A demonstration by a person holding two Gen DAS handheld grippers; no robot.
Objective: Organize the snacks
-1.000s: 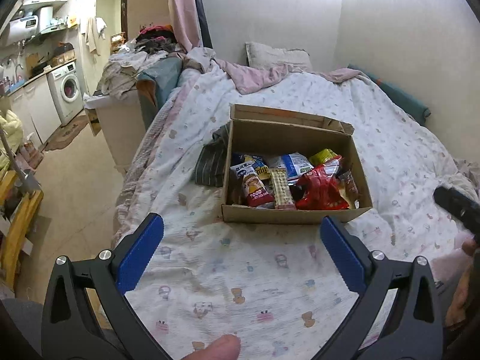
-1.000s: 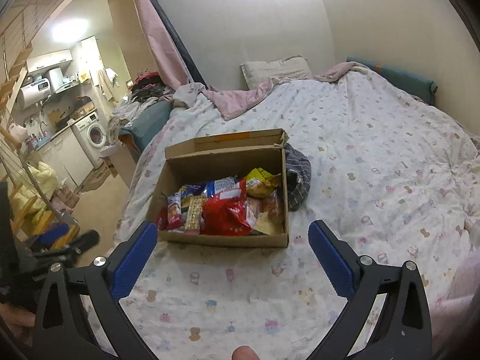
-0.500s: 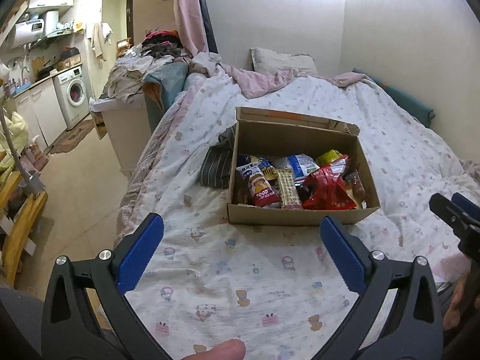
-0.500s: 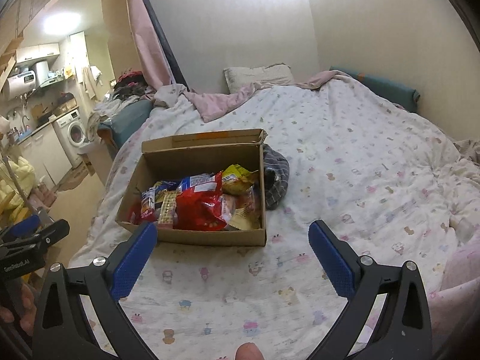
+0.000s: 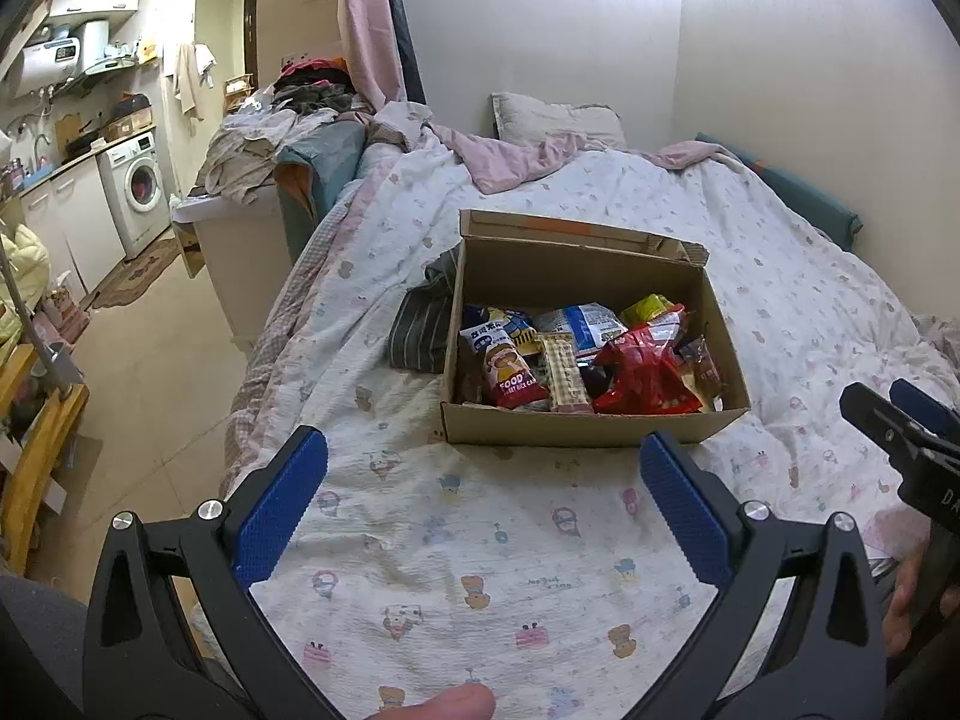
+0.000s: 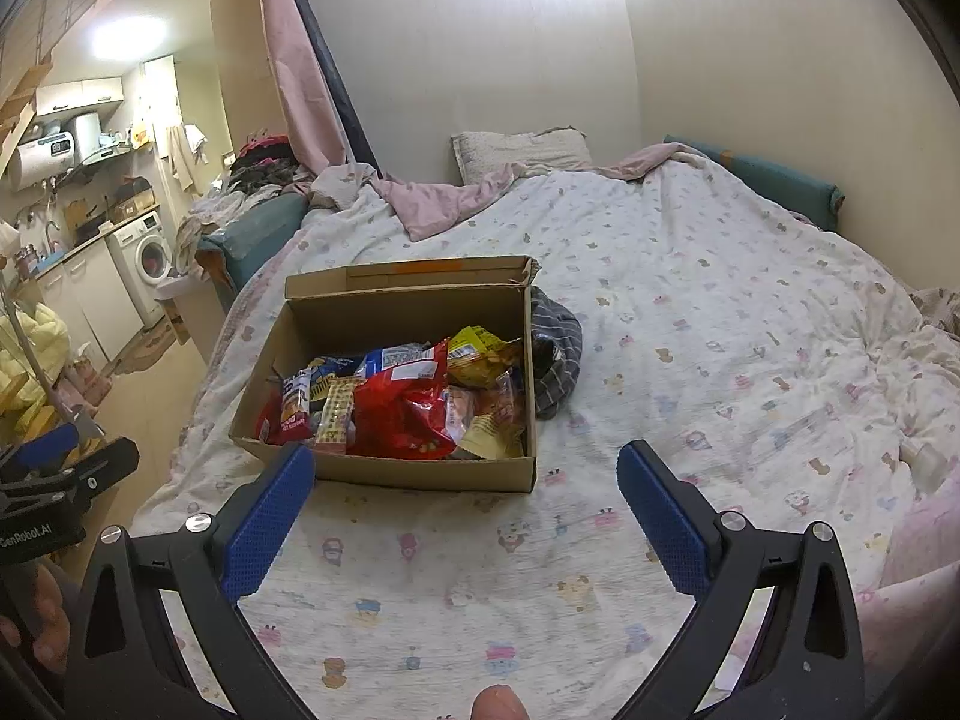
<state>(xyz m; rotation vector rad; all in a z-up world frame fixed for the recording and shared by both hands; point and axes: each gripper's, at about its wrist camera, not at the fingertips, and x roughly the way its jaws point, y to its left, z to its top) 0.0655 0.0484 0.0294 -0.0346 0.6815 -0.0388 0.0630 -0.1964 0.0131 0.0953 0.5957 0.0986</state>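
Note:
An open cardboard box rests on the bed, holding several snack packets. A red bag lies on top, with a yellow packet behind it and a wafer bar beside it. My left gripper hovers open just in front of the box, nothing between its blue pads. My right gripper is open too, near the box's front right corner, holding nothing. Each gripper shows at the edge of the other's view.
A striped dark cloth lies against the box's far side. The patterned bedspread stretches to the wall, with a pillow at the head. Left of the bed are a floor, a washing machine and piled clothes.
Both grippers have moved closer to the box, which now looks larger and nearer the fingertips. Both stay open.

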